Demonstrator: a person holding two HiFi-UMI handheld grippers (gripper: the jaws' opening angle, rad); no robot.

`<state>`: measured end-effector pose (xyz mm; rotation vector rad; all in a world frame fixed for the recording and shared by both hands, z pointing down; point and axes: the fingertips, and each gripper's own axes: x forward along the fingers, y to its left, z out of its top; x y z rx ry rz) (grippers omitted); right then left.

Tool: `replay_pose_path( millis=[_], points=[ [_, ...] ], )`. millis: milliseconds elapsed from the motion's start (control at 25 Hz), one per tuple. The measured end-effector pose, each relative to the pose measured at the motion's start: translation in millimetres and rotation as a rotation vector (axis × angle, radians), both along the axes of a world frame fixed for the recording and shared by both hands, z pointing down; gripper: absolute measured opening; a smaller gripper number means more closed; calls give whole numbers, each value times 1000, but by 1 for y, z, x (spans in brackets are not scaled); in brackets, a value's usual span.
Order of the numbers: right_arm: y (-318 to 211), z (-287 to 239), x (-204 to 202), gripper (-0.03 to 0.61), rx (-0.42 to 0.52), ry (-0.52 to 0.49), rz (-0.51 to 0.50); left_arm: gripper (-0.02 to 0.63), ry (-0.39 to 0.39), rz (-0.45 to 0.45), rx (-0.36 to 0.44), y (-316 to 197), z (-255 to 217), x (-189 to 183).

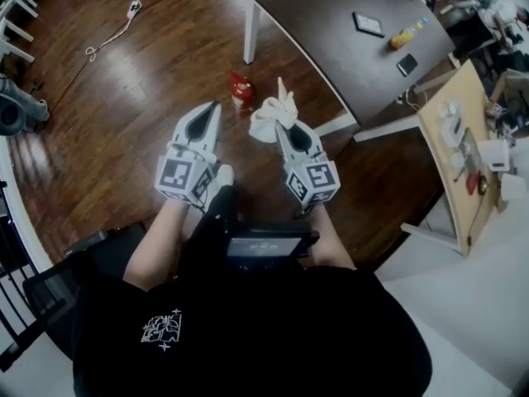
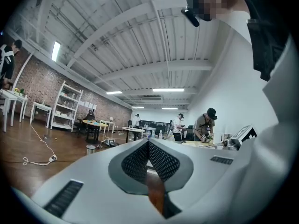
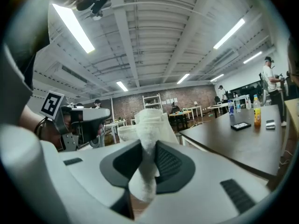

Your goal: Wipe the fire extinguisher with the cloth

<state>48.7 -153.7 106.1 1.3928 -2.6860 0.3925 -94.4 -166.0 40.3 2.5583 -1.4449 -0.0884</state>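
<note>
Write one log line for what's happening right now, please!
phase: before wiping | left tongs: shut, empty | right tongs: shut on cloth | fire extinguisher: on floor, untouched

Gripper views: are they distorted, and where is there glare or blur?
Left gripper view: strong fisheye bend, dark corners, near foreground soft. Right gripper view: same bend, cloth fairly sharp, ceiling lamps blown out. Head view: pale glare on the wooden floor.

We see a dark tabletop [image 1: 322,15] carrying a black tablet [image 1: 369,24], an orange bottle [image 1: 402,36] and a phone [image 1: 407,64]. A white cord [image 1: 131,11] trails over the wooden floor [image 1: 124,122]. A cluttered pale board [image 1: 450,172] stands to the right.
</note>
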Motion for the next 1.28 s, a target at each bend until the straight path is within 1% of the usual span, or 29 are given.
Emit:
replay_pose_path(
  millis=[120, 240, 320, 440, 640, 760, 840, 920, 1000, 1120, 1280],
  points=[
    [-26, 29, -10, 95, 1, 0, 6, 2, 18, 25, 28, -23, 22, -8],
    [-49, 81, -16, 95, 6, 18, -3, 2, 7, 32, 35, -39, 71, -13],
    [-63, 131, -21, 95, 4, 25, -17, 2, -4, 21, 28, -47, 120, -20],
    [-85, 215, -24, 95, 5, 42, -36, 2, -13, 12, 7, -53, 208, -28],
    [-126, 348, -44, 95, 55, 72, -73, 2, -2, -12, 23, -66, 348, -50],
    [-149, 412, -46, 95, 80, 78, -93, 2, 3, -18, 34, -69, 408, -51],
    [-162, 447, -51, 95, 97, 91, -108, 2, -9, -24, 34, -70, 442, -53],
    [-173, 475, -58, 95, 111, 121, -120, 2, -15, -31, 21, -72, 469, -56],
    [-185, 492, -67, 95, 130, 142, -128, 2, -23, -36, 14, -74, 487, -61],
    [-197, 499, -76, 95, 145, 130, -134, 2, -24, -28, 23, -77, 497, -60],
    [-204, 502, -80, 95, 168, 152, -151, 2, -23, -23, 27, -75, 507, -59]
  ],
)
